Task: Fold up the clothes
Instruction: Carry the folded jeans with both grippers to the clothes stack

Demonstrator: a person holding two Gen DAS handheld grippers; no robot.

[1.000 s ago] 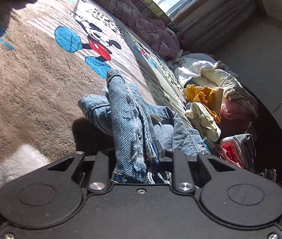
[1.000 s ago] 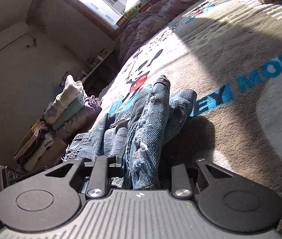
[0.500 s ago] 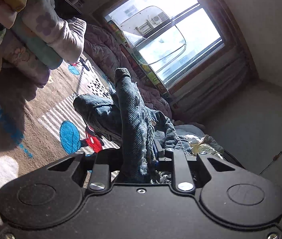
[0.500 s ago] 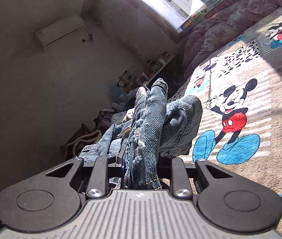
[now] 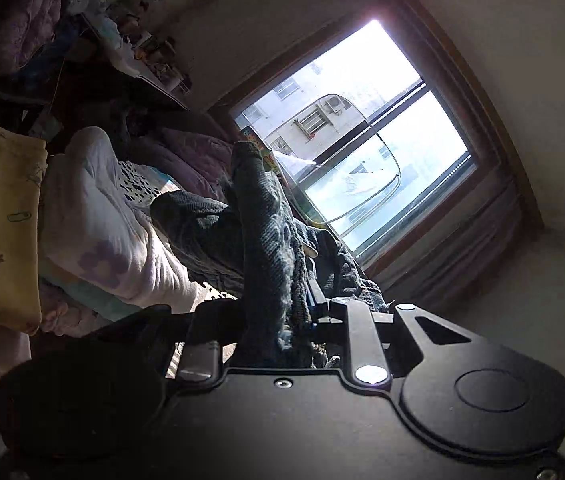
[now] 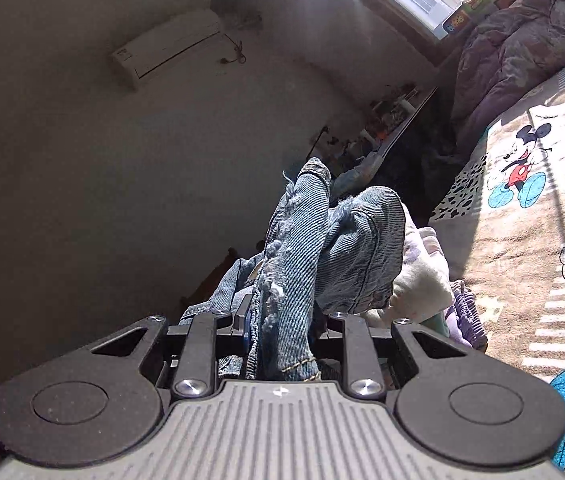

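Both my hands had swung up off the cartoon blanket (image 6: pixel 522 248) since the earlier frames, so the views now faced the window (image 5: pixel 362 160) and wall instead of the bed. My left gripper (image 5: pixel 282 320) was clenched on a bunched fold of the jeans (image 5: pixel 266 240), and my right gripper (image 6: pixel 282 332) was clenched on another frayed fold, the denim hanging in the air between them. Folding looked barely begun: jeans lifted, still crumpled, with a stack of folded clothes (image 5: pixel 94 232) nearby.
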